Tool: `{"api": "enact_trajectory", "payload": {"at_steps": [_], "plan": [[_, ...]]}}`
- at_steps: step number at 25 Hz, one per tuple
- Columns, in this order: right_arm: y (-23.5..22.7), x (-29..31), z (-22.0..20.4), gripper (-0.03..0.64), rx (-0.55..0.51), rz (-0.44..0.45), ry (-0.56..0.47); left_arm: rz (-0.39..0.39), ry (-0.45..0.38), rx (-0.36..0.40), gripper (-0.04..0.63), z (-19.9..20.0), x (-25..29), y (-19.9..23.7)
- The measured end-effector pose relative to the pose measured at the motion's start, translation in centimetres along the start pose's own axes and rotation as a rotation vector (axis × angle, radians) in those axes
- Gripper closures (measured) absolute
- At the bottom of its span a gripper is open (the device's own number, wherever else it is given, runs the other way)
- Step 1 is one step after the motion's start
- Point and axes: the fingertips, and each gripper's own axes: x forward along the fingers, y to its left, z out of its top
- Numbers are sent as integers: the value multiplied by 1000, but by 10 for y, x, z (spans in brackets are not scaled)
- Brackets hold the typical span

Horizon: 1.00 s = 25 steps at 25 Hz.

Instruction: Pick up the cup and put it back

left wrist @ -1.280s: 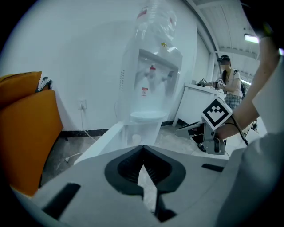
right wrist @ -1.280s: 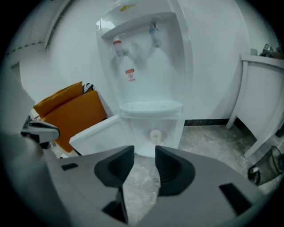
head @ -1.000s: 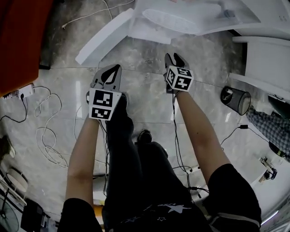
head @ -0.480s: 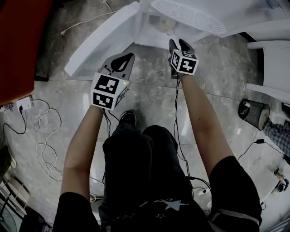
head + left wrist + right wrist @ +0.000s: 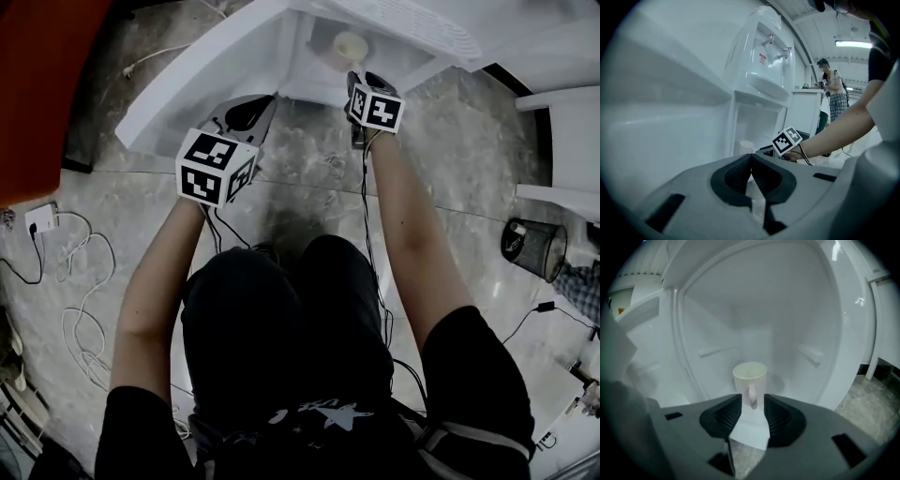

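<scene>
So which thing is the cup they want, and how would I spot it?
Find the white water dispenser, then look into the open compartment below its taps. The cup stands alone on that compartment's floor: a small cream mug, upright and empty-looking, with its handle facing out toward the opening.

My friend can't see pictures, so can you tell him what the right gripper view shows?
A white cup stands inside a white cabinet, its handle facing the camera. The right claw points at it with its jaws apart. They have just closed a little, and the handle shows in the gap but is not gripped.
</scene>
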Motion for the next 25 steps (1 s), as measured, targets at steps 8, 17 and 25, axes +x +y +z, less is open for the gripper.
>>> {"api": "enact_trajectory", "payload": {"at_steps": [8,17,25], "plan": [[-2,25,-2,489,-33,-15,40,7,6,-8,584,-7,1,6],[10,26,-2,568,-179,-24,119,-5,-10,-61,586,-16,-7,14],[41,-47,5,574,-217,113,130,39,29,-143,584,11,-37,-7]]}}
